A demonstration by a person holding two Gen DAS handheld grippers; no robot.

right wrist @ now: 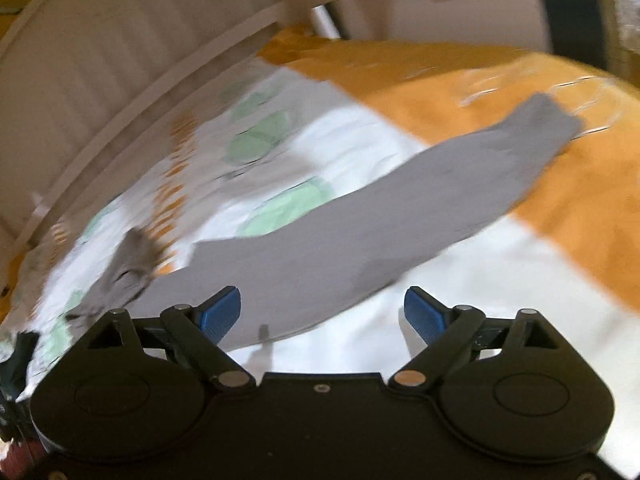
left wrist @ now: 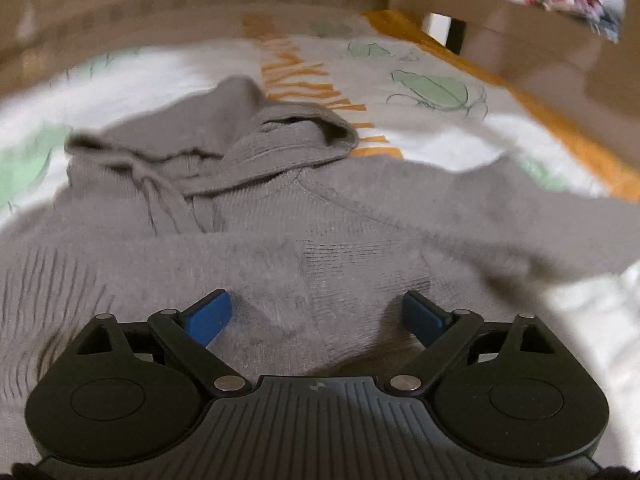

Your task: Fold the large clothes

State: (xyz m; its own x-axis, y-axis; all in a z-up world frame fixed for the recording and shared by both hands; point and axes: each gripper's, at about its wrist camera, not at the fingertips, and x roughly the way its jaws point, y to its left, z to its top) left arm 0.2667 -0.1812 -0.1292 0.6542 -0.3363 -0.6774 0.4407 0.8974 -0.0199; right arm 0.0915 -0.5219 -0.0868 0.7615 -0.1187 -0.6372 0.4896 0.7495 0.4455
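Between the spread blue pads of the left gripper (left wrist: 316,316) nothing is held; the right gripper (right wrist: 322,314) likewise stands wide and empty. Each should pinch a single layer near an edge before folding. Low and central in both views, the grey knitted hoodie (left wrist: 320,216) lies flat on the patterned bedspread (left wrist: 420,68), hood rumpled, one sleeve (right wrist: 400,200) stretched toward the upper right.

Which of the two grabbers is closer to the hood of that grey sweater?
Left. The left gripper hangs over the sweater's body, the hood straight ahead. The right gripper is off by the outstretched sleeve, the hood far to its left.
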